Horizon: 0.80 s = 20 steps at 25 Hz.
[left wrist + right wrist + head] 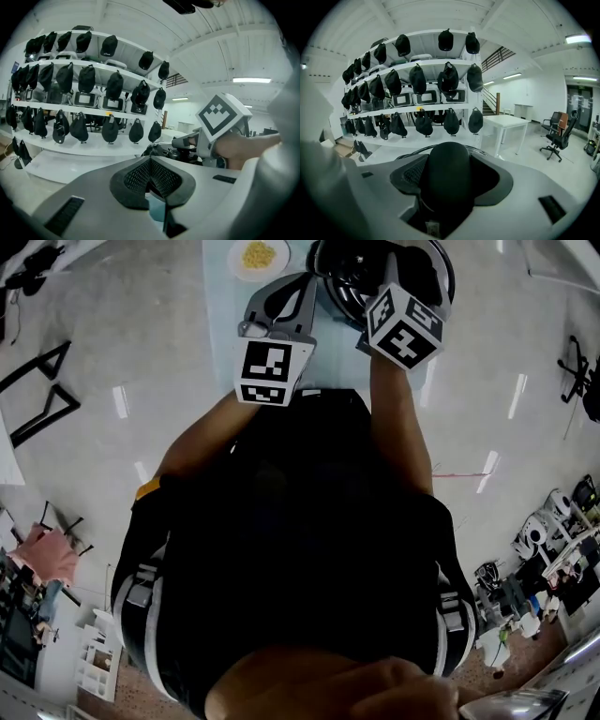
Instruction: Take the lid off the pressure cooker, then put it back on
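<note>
The right gripper (451, 180) is clamped on the black lid handle (448, 159) of the pressure cooker (342, 277), which stands at 12 o'clock in the head view. The pull should go straight up, with the handle centred between the pads, so that the top comes off level. The left gripper (151, 176) is closed on nothing at 9 o'clock of the right one. A plate (258, 257) of yellow food at 11 o'clock on the table (217, 329) limits any sideways swing.

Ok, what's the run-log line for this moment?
left claw: shut, empty | right claw: shut on lid handle | pressure cooker: under right claw | lid seating: cannot tell | plate: beside cooker
</note>
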Available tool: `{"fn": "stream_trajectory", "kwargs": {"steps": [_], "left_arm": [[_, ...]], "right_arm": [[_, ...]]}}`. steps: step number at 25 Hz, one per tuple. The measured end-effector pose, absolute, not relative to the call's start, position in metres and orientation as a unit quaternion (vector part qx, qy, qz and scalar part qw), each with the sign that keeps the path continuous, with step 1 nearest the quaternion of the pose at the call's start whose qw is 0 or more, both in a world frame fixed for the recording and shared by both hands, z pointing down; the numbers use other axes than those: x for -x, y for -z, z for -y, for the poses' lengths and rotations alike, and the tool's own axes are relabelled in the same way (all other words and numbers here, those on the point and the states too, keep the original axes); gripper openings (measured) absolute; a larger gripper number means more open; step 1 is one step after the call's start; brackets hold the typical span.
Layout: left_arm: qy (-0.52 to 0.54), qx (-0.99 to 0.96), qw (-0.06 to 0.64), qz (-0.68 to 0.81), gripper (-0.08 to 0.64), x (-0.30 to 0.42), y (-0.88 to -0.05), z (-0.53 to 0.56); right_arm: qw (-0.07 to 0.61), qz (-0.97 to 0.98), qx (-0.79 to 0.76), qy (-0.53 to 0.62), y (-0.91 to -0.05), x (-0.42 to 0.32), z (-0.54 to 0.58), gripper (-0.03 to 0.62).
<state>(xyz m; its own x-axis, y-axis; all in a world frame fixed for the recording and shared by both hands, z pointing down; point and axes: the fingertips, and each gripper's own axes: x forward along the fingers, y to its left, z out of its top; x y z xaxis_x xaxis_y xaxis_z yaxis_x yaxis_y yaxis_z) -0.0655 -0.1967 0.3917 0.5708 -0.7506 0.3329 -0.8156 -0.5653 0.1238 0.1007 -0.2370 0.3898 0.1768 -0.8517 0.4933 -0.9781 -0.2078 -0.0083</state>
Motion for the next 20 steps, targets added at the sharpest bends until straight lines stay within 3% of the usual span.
{"fn": "stream_trajectory", "kwargs": {"steps": [5,20], "left_arm": [[-0.114,-0.854,0.127,0.492,0.006,0.065,-0.378,0.189],[-0.102,-0.72,0.129,0.675,0.007,0.113,-0.363,0.08]], "right_arm": [[0.164,0.664,-0.708,-0.177,-0.374,-0.097,0.224,0.287],[0.185,0.865,-0.46,-0.079,-0.35,0.005,0.151,0.288]]}}
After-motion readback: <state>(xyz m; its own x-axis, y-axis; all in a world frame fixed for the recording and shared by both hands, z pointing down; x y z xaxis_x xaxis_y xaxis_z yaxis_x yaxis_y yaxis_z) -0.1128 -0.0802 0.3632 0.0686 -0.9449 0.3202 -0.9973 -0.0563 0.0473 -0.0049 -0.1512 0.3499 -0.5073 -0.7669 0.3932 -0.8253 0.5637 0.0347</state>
